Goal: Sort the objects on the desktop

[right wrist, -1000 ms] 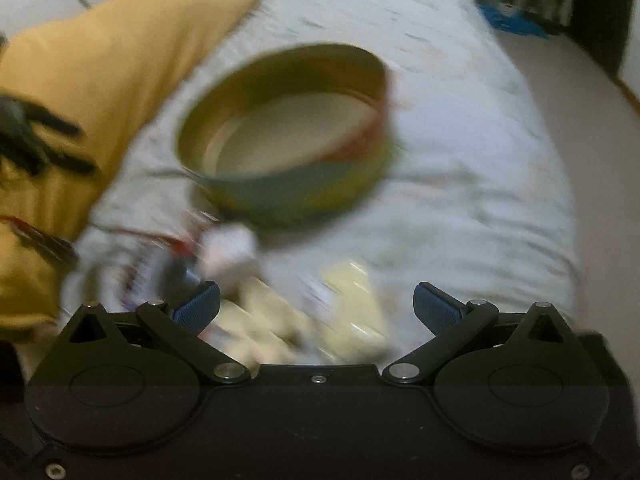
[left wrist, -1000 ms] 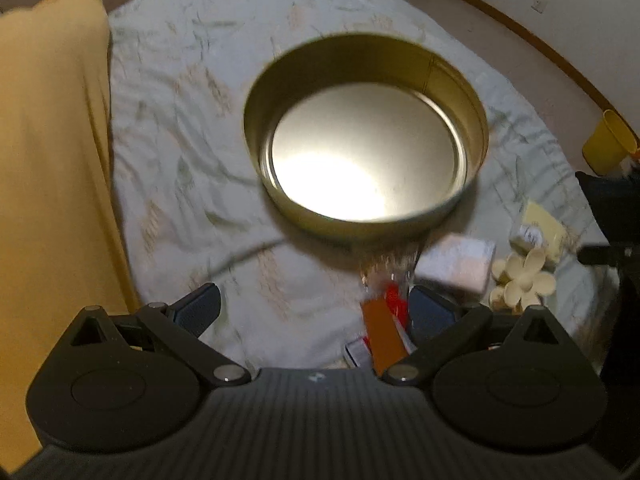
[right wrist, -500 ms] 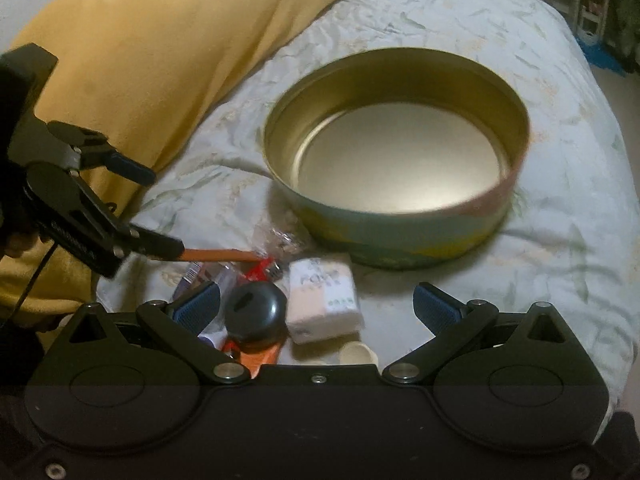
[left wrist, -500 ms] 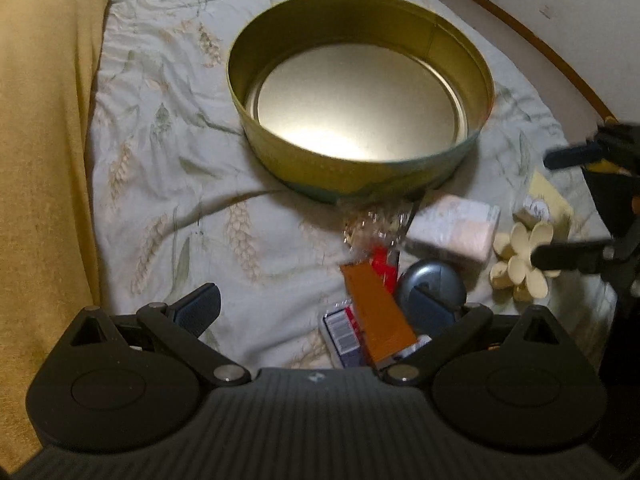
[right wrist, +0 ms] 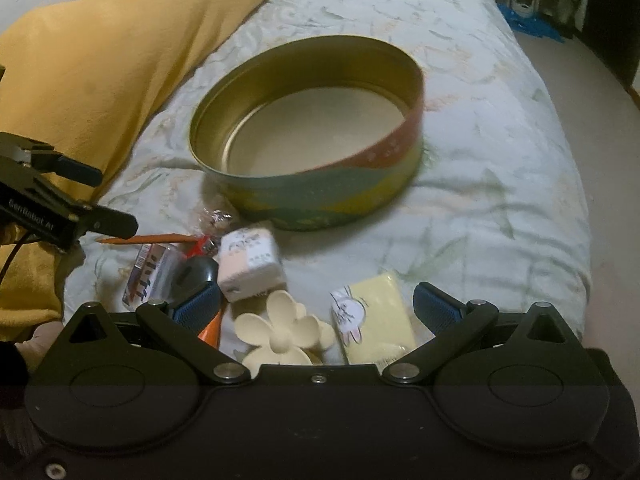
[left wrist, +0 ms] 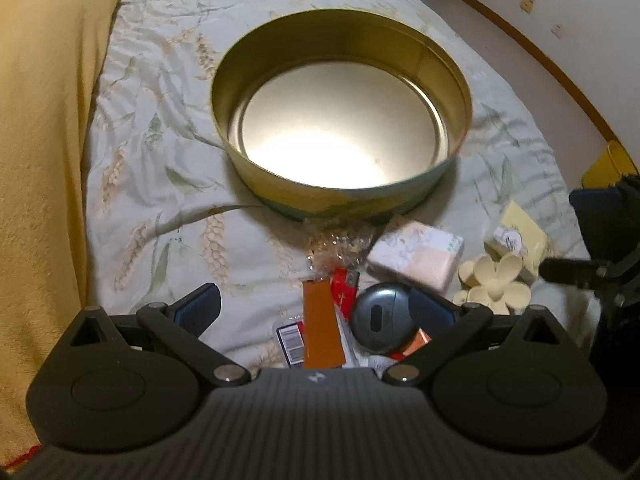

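Left wrist view: round, shallow metal tin (left wrist: 340, 120), empty, ahead of the wide-open, empty left gripper (left wrist: 316, 308); glossy dark oval case (left wrist: 378, 316) between its fingers. Right gripper (right wrist: 316, 308), equally spread, straddles a matte cream flower clip (right wrist: 284, 336).

pale green bedspread (left wrist: 160, 168) with wheat-and-leaf print covers bed, creased. yellow blanket (left wrist: 44, 140) bunched along one side of bed. beige floor (right wrist: 592, 80) beyond mattress edge. white wall (left wrist: 568, 4) with brown skirting board (left wrist: 532, 52) at its foot. yellow container (left wrist: 608, 164) on floor near bed corner. dark furniture and blue clutter (right wrist: 528, 24) at far end of room, blurred. light dim, warm.
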Available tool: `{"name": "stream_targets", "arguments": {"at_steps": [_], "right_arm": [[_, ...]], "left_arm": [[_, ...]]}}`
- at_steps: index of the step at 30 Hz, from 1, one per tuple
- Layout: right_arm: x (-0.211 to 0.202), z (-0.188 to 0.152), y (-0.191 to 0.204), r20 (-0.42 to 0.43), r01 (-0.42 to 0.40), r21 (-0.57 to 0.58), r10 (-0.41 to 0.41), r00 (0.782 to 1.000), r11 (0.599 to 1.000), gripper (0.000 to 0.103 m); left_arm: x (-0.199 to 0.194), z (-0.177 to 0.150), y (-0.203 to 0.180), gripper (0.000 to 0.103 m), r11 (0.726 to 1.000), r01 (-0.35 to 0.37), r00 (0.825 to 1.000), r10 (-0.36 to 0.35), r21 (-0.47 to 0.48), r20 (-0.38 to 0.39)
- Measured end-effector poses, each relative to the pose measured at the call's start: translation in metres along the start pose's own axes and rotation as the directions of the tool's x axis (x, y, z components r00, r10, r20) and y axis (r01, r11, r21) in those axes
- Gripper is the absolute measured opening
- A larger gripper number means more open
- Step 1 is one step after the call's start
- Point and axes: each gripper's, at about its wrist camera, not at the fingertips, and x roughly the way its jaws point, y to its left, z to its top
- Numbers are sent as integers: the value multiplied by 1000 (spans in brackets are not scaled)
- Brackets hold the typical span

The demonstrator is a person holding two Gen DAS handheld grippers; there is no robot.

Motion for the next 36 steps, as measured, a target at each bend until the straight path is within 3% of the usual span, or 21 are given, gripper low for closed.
{"name": "stream_targets", "arguments": {"at_steps": [4,8,10,14,16,20,22,24,27,31,33,34,36], "right_arm": [[-10,-2,0,15,2,-4,-2,1000,1000,103],[-22,5,5,73,28,30,-30,997,999,103],[-22,13,7,88,98,97,-106,990,990,103],[-9,28,10,51,198,286,-221,974,938,103],[-1,31,8,29,193,405,-224,974,894,103],[5,40,17,21,211,636,-289,957,742,103],[4,46,27,20,225,682,-325,946,696,103],[7,54,40,-23,283,668,-362,932,688,103],[14,58,52,-81,317,642,-349,933,698,103],[19,51,54,-125,331,698,-346,930,635,103],[21,46,57,-138,320,727,-327,935,608,103],[22,45,60,-129,311,732,-326,937,606,103],[22,49,68,-121,305,706,-316,941,639,103]], "left_arm": [[8,-4,3,103,997,-70,998,70,26,6],[1,7,14,103,984,-85,995,90,-155,30],[-8,17,17,103,961,-87,992,107,-264,63],[-23,25,20,103,918,-113,974,179,-381,142],[-24,24,25,103,881,-101,972,186,-463,141],[-22,22,34,103,757,-91,974,203,-648,100],[-23,25,32,103,734,-90,974,206,-673,94],[-24,29,28,103,736,-76,974,200,-673,109],[-25,28,23,103,737,-70,977,186,-672,102],[-22,19,20,103,649,-80,980,190,-756,59],[-22,18,21,103,618,-76,981,186,-782,52],[-23,19,21,103,609,-68,981,185,-790,59],[-26,21,19,103,630,-49,980,179,-775,84]]}}
